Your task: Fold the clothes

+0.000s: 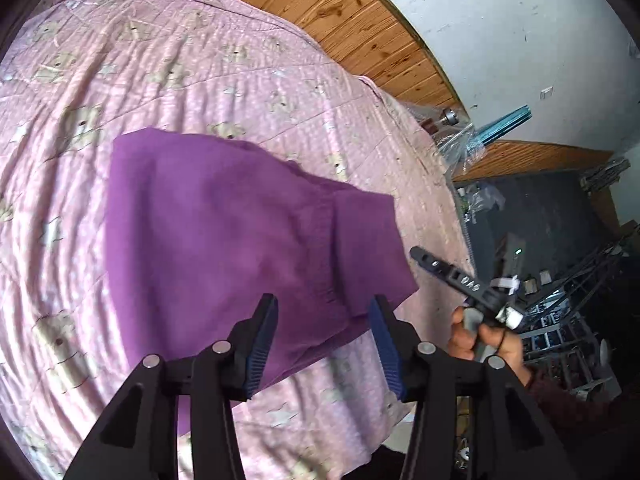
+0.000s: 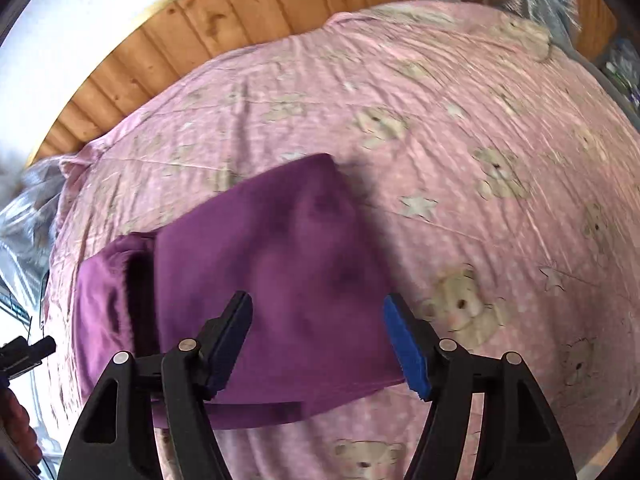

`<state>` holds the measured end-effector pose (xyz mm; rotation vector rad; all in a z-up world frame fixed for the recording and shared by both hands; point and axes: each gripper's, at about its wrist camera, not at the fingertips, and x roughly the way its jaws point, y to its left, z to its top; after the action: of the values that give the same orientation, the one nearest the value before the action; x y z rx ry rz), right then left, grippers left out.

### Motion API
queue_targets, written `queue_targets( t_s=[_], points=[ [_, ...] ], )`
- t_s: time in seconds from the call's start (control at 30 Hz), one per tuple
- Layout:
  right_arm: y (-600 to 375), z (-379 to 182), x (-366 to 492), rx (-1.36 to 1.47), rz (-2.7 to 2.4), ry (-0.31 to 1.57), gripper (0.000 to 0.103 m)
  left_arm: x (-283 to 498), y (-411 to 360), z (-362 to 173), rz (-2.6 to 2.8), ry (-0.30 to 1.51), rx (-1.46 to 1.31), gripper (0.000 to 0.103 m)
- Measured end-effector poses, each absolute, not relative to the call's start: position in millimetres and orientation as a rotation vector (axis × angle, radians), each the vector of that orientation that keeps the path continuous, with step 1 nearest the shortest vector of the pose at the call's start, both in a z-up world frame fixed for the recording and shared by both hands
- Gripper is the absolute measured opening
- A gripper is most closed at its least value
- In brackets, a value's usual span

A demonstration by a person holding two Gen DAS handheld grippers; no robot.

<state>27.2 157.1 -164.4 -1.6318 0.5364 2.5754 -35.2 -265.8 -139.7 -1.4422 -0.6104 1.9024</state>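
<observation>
Left wrist: "DAS" on right gripper (image 1: pixel 416 254); purple garment (image 1: pixel 240 240) unlabelled.

Right tongs (image 2: pixel 318 322) spread wide, blue pads (image 2: pixel 404 344) facing inward, nothing between them. Purple garment (image 2: pixel 280 272) folded, flat on bed, directly beyond tongs; second layer sticks out at left edge. Pink bedspread (image 2: pixel 460 128) with bear and star print, wrinkled. Wooden panelling (image 2: pixel 240 8) behind bed, white wall above. Dark gear and part of hand (image 2: pixel 18 420) at far left edge.
</observation>
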Motion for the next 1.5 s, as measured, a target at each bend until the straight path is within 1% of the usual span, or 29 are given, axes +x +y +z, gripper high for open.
queue_targets(
  t_s=[0.07, 0.1, 0.13, 0.17, 0.2, 0.27, 0.37, 0.5, 0.57, 0.67, 0.7, 0.73, 0.77, 0.8, 0.83, 0.87, 0.9, 0.93, 0.97, 1.0, 1.03, 1.1, 1.13, 1.2, 1.27, 1.33, 1.4, 1.47, 1.5],
  points=[
    [170, -179, 30, -1.712, 2.532, 0.545, 0.068, -55, -224, -135, 1.874, -0.595, -1.482, 0.055],
    [166, -188, 32, -1.766, 2.531, 0.527, 0.066, -63, -202, -133, 1.856, -0.578, -1.500, 0.055],
    [163, -185, 37, -1.760, 2.569, 0.471, 0.058, -70, -179, -129, 1.840, -0.557, -1.512, 0.055],
    [156, -176, 42, -1.746, 2.632, 0.416, 0.024, -75, -155, -124, 1.826, -0.534, -1.521, 0.055],
    [149, -166, 47, -1.706, 2.676, 0.328, 0.015, -83, -131, -121, 1.803, -0.511, -1.534, 0.055],
    [135, -136, 61, -1.593, 2.793, 0.159, 0.011, -97, -87, -117, 1.764, -0.471, -1.582, 0.055],
    [97, -99, 81, -1.397, 2.968, -0.183, 0.010, -114, -30, -110, 1.687, -0.405, -1.633, 0.055],
    [41, -80, 93, -1.170, 3.137, -0.530, 0.010, -122, 12, -105, 1.651, -0.246, -1.703, 0.055],
    [24, -75, 99, -1.103, 3.189, -0.648, 0.010, -119, 18, -110, 1.638, -0.150, -1.769, 0.055],
    [6, -67, 106, -1.053, 3.248, -0.698, 0.010, -114, 7, -118, 1.665, -0.041, -1.819, 0.055],
    [1, -63, 107, -1.043, 3.260, -0.691, 0.010, -112, -2, -117, 1.680, -0.025, -1.804, 0.049],
    [-3, -60, 108, -1.037, 3.273, -0.680, 0.010, -110, -10, -115, 1.701, 0.004, -1.773, 0.027],
    [-8, -55, 109, -1.026, 3.292, -0.667, 0.010, -107, -19, -112, 1.726, 0.036, -1.735, 0.018],
    [-14, -50, 111, -1.005, 3.315, -0.659, 0.010, -106, -32, -107, 1.743, 0.026, -1.699, 0.014],
    [-20, -43, 113, -0.983, 3.346, -0.644, 0.012, -106, -47, -102, 1.753, -0.014, -1.673, 0.011],
    [-27, -33, 116, -0.958, 3.387, -0.611, 0.018, -106, -66, -95, 1.766, -0.060, -1.648, 0.011],
    [-32, -21, 121, -0.939, 3.432, -0.553, 0.028, -106, -89, -87, 1.781, -0.118, -1.621, 0.010],
    [-35, -8, 126, -0.924, 3.482, -0.462, 0.034, -105, -115, -79, 1.796, -0.189, -1.597, 0.010],
    [-39, 5, 129, -0.923, 3.530, -0.345, 0.043, -105, -144, -73, 1.816, -0.257, -1.574, 0.010],
    [-43, 13, 130, -0.938, 3.553, -0.230, 0.046, -103, -176, -68, 1.842, -0.313, -1.555, 0.010],
    [-49, 16, 125, -0.981, 3.552, -0.146, 0.046, -101, -209, -69, 1.866, -0.363, -1.546, 0.010],
    [-68, 1, 104, -1.185, 3.484, -0.053, 0.045, -97, -275, -90, 1.856, -0.507, -1.552, 0.010],
    [-78, -18, 91, -1.289, 3.421, -0.046, 0.045, -96, -301, -109, 1.862, -0.552, -1.562, 0.010],
    [-103, -67, 67, -1.595, 3.257, -0.105, 0.033, -96, -337, -151, 1.856, -0.650, -1.552, 0.010],
    [-121, -112, 52, -1.808, 3.077, -0.211, 0.033, -98, -355, -195, 1.802, -0.751, -1.569, 0.011],
    [-118, -138, 49, -1.816, 2.978, -0.342, 0.034, -95, -357, -226, 1.713, -0.808, -1.581, 0.011],
    [-116, -136, 50, -1.789, 2.973, -0.482, 0.035, -87, -352, -237, 1.685, -0.801, -1.595, 0.011],
    [-111, -127, 55, -1.782, 2.932, -0.510, 0.038, -82, -357, -229, 1.665, -0.910, -1.529, 0.011],
    [-110, -140, 36, -1.792, 2.914, -0.497, 0.041, -80, -359, -222, 1.661, -0.956, -1.479, 0.011]
  ],
)
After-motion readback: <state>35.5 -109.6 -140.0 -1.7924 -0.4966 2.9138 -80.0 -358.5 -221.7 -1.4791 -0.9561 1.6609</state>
